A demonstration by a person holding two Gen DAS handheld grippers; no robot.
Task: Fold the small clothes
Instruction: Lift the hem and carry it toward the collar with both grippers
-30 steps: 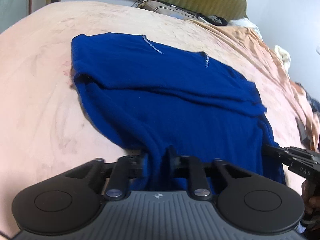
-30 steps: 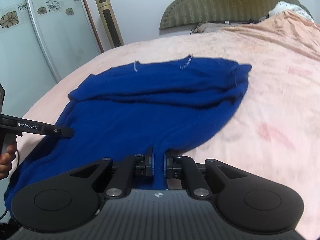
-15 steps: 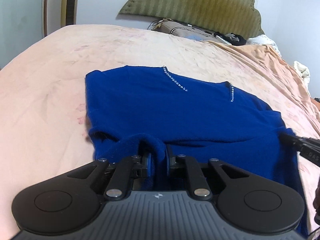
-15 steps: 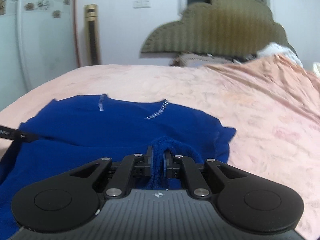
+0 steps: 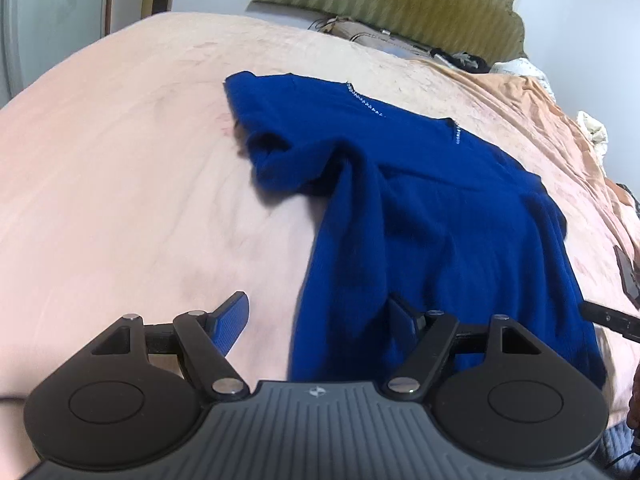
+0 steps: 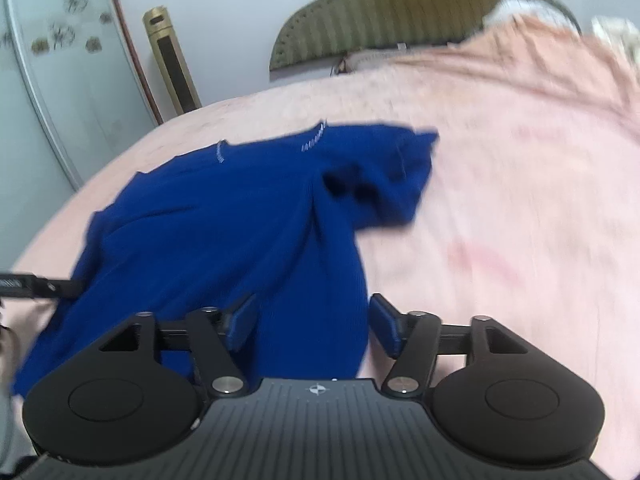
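Observation:
A dark blue knit top [image 5: 432, 208] lies on the pink bed, its lower part folded up over its body, with a beaded neckline toward the headboard. It also shows in the right wrist view [image 6: 240, 220]. My left gripper [image 5: 320, 320] is open, with the near left edge of the top lying between its fingers. My right gripper [image 6: 310, 326] is open, with the near right edge of the top between its fingers. The right gripper's tip [image 5: 608, 318] shows at the right edge of the left wrist view.
The pink bedspread [image 5: 120, 184] surrounds the top. An olive headboard [image 6: 400, 8] stands at the far end with pillows and clothes below it. A gold tower appliance [image 6: 172, 60] and a glass door [image 6: 60, 80] stand left of the bed.
Both grippers were shut on the top's hem and carried it toward the neckline. Now both have opened, let go and drawn back toward the near edge.

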